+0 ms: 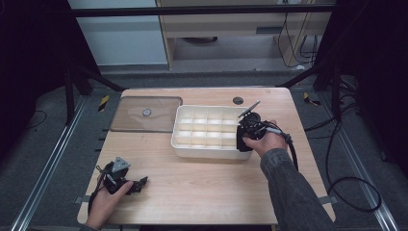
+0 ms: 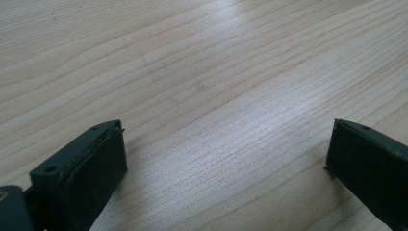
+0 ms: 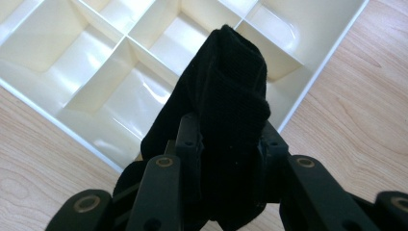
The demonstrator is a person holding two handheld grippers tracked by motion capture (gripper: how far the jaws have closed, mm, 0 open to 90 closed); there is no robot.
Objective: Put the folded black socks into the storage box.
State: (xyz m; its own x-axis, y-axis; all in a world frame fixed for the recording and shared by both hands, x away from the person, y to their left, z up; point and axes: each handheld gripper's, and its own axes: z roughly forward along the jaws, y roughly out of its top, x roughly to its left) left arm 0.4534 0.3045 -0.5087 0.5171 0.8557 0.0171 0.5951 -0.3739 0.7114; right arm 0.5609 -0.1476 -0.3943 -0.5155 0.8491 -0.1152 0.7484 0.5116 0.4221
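Observation:
A white divided organiser box sits mid-table, its compartments bare in the right gripper view. My right gripper hovers over the box's near right corner, shut on a folded black cloth that stands up between its jaws. The cloth hangs just above the corner compartments. My left gripper rests low at the table's front left, open, with only bare wood between its fingers.
A clear flat lid lies on the wooden table to the left of the box. A small round hole shows near the far edge. Cables trail off the right side.

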